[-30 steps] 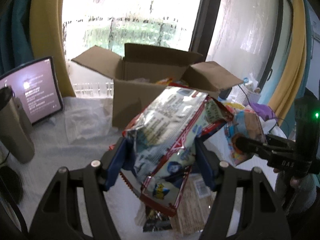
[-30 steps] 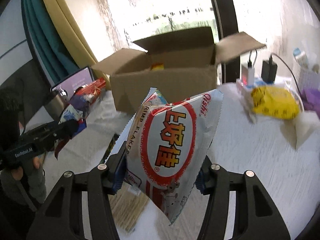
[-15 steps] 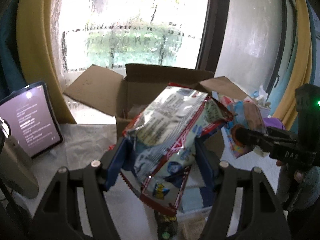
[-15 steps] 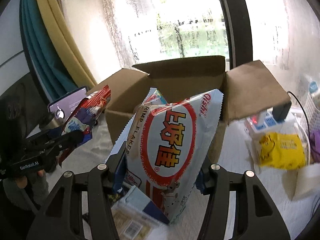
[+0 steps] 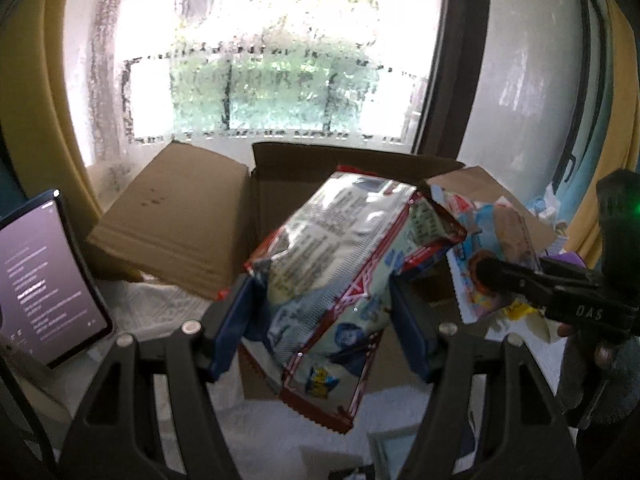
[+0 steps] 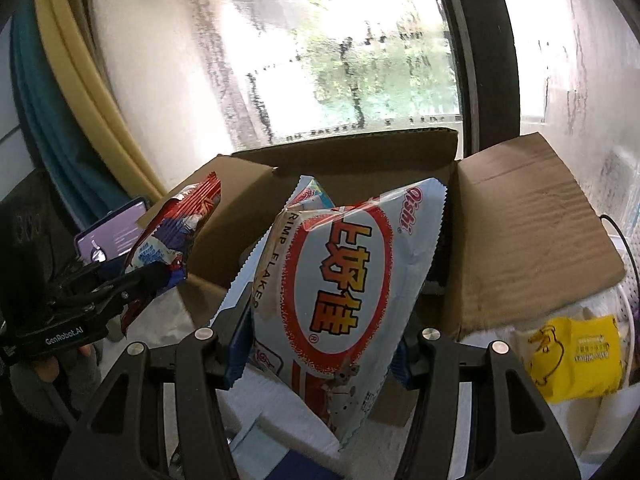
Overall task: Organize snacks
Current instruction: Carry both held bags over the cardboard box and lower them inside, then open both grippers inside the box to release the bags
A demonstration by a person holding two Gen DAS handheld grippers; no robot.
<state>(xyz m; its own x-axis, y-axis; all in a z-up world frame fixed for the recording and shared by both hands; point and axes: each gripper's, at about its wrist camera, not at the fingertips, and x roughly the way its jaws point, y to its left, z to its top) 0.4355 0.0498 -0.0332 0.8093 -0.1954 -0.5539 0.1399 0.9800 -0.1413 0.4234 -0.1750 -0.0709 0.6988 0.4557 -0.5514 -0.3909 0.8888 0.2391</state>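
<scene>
— Straight ahead of both my claws sits the open cardboard box (image 6: 348,168), flaps spread, its mouth just beyond the bags.

— Which claw is nearer?

— I can't tell; they look about level. My right claw (image 6: 324,344) is clamped on the shrimp flakes bag (image 6: 340,280), standing tall. My left claw (image 5: 320,320) grips the red-edged snack bag (image 5: 344,264), its long axis slanting up toward the box.

— So?

— Forward and over the near wall, I'd judge.
</scene>
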